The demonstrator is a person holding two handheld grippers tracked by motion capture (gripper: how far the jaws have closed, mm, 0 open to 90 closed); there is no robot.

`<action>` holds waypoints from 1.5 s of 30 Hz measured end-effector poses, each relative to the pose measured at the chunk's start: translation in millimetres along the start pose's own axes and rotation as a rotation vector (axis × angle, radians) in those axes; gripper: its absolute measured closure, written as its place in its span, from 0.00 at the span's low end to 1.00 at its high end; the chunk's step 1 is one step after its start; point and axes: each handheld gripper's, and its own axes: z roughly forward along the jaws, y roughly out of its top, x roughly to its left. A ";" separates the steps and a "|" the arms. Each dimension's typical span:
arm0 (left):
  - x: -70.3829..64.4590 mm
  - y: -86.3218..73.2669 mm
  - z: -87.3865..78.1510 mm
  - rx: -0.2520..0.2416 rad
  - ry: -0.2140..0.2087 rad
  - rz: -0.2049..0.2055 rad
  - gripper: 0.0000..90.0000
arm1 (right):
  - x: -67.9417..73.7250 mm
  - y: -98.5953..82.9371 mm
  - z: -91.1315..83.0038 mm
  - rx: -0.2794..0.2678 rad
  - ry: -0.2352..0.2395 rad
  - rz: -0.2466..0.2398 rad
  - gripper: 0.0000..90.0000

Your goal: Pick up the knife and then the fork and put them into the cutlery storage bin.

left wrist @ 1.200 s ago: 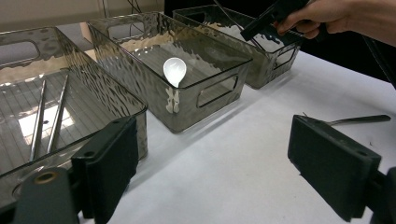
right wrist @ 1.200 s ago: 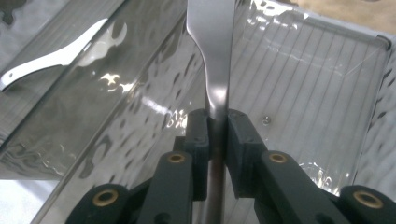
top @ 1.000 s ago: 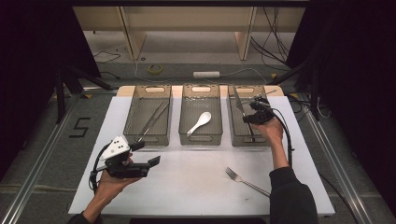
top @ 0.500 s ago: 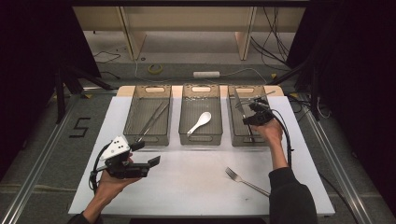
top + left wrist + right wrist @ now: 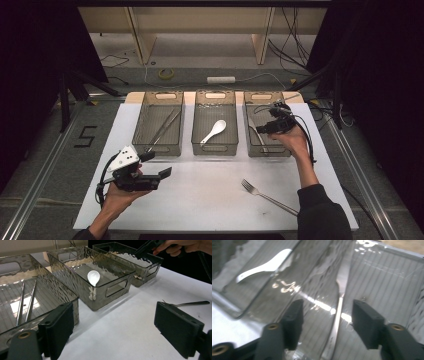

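High view: right gripper (image 5: 265, 128) over right bin (image 5: 286, 150), jaws apart, wrist bent.

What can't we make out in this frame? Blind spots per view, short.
- Right gripper view: fork in the right bin is motion-blurred; tines unreadable, handle end cut by the bottom edge.
- High view: right gripper jaw gap too small, dark.
- Left gripper view: table fork tines hidden behind the left gripper jaw.
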 end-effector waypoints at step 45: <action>-1.4 -0.1 0.1 -0.002 0.003 0.010 0.17 | 75.9 -83.2 -65.9 0.112 0.179 -0.321 0.30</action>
